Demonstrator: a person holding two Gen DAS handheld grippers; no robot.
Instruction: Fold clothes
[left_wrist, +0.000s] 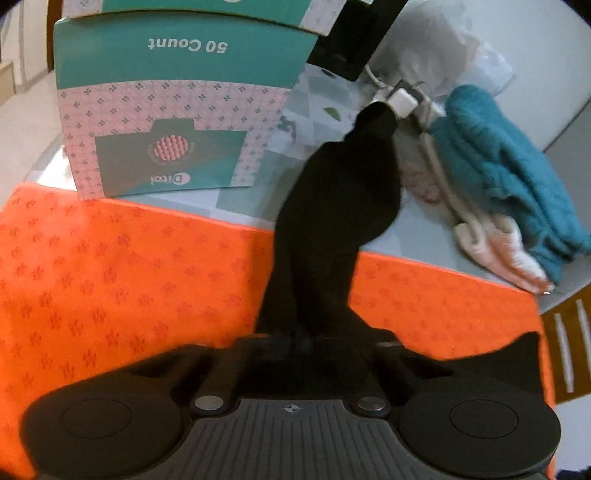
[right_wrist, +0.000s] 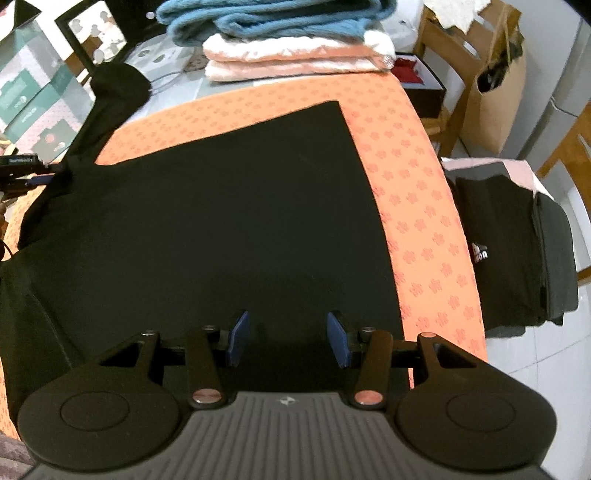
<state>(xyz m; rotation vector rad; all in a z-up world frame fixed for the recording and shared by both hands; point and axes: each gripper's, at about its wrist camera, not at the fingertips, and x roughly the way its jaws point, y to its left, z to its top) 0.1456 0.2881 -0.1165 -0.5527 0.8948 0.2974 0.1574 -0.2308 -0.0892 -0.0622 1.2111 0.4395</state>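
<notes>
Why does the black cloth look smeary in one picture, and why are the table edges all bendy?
Left wrist view: the black garment hanging from the left gripper is motion-blurred. Right wrist view: sharper, but the fisheye lens curves the orange tablecloth edge; the garment is too dark to show folds.

Black garment (right_wrist: 236, 221) spread on the orange cloth (right_wrist: 424, 229)
Body flat (plain, unpatterned); one sleeve (left_wrist: 332, 206) lifted, stretched.

The left claw (left_wrist: 301, 338) is clamped on a black sleeve (left_wrist: 332, 206) stretched above the orange cloth (left_wrist: 129, 266), with a teal-and-pink box (left_wrist: 166, 122) and folded towels (left_wrist: 509, 184) beyond.
</notes>
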